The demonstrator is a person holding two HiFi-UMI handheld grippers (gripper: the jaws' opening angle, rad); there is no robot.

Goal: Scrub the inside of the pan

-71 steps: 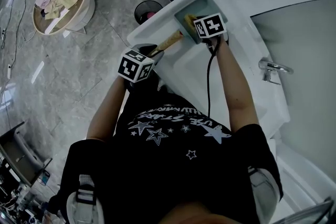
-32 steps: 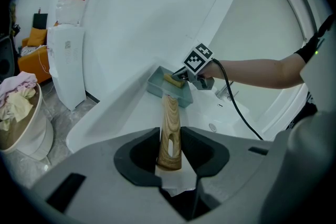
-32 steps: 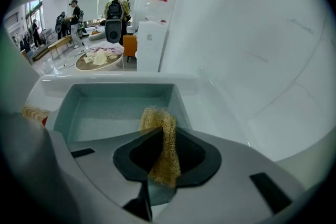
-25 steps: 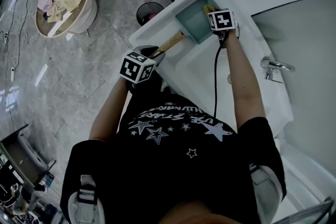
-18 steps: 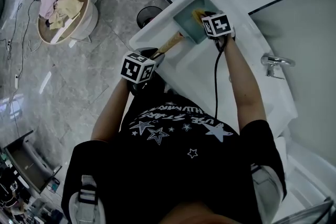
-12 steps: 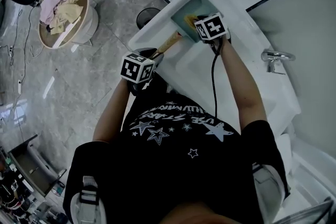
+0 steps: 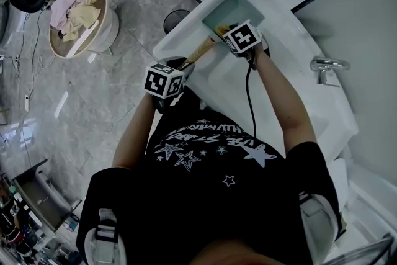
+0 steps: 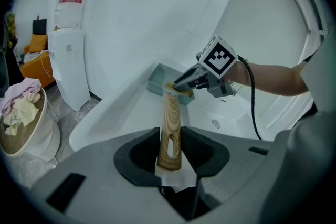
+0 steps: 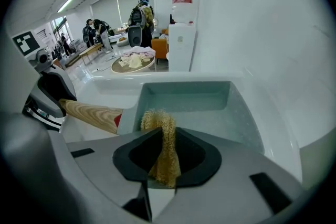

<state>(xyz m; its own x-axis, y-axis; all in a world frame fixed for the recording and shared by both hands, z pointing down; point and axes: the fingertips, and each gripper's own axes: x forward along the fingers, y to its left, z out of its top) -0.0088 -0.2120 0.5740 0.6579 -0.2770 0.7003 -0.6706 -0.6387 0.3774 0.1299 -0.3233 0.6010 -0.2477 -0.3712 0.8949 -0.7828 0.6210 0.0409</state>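
A teal rectangular pan [image 7: 227, 8] sits in a white basin [image 7: 282, 34], and its wooden handle [image 7: 200, 51] points toward me. My left gripper [image 7: 176, 66] is shut on the handle's end [image 8: 170, 134] and holds the pan steady. My right gripper [image 7: 227, 31] is shut on a yellow fibrous scrubber [image 9: 163, 147], which hangs over the pan's near edge by the handle joint. In the right gripper view the pan's pale inside [image 9: 215, 113] lies just ahead, with the handle [image 9: 89, 113] to the left. The left gripper view has the right gripper [image 8: 181, 83] at the pan [image 8: 157, 79].
A faucet [image 7: 325, 64] stands at the basin's right. On the tiled floor to the left are a round basket of cloths [image 7: 77, 12] and a black bin [image 7: 176, 14]. A water dispenser [image 8: 69, 57] stands by the wall. People [image 9: 139, 18] are far behind.
My right gripper has slid the scrubber from the pan's far right side back toward the handle end. The left gripper has kept its hold on the handle.
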